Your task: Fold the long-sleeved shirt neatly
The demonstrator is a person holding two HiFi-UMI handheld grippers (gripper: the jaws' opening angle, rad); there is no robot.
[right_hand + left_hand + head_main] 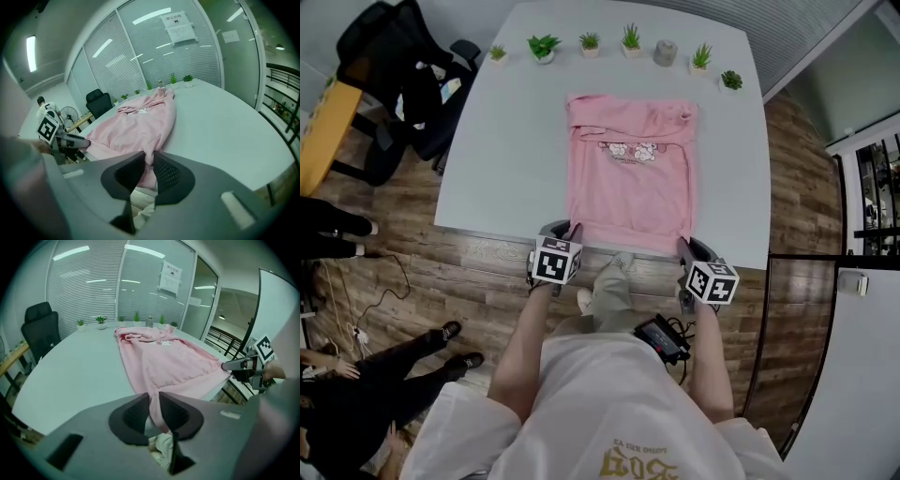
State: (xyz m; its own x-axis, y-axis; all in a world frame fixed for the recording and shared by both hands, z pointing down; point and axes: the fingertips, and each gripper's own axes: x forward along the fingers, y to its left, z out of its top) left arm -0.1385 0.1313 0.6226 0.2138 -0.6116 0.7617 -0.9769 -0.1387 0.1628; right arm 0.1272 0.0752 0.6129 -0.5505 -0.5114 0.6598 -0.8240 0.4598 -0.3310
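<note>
Both corners of the near hem (628, 246) are pinched: your left gripper (154, 404) clamps one, your right gripper (149, 164) the other. The shirt (628, 178) lies flat on the table (497, 159). Next, likely: lift both evenly and carry the hem to the collar (628, 105).

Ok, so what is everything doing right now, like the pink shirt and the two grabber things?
Pink long-sleeved shirt: lying flat on the white table, hem at the near edge.
Left gripper: jaws shut on the hem's left corner.
Right gripper: jaws shut on the hem's right corner.
Small green potted plants: upright, in a row at the far edge.
Grey pot: upright among them.
</note>
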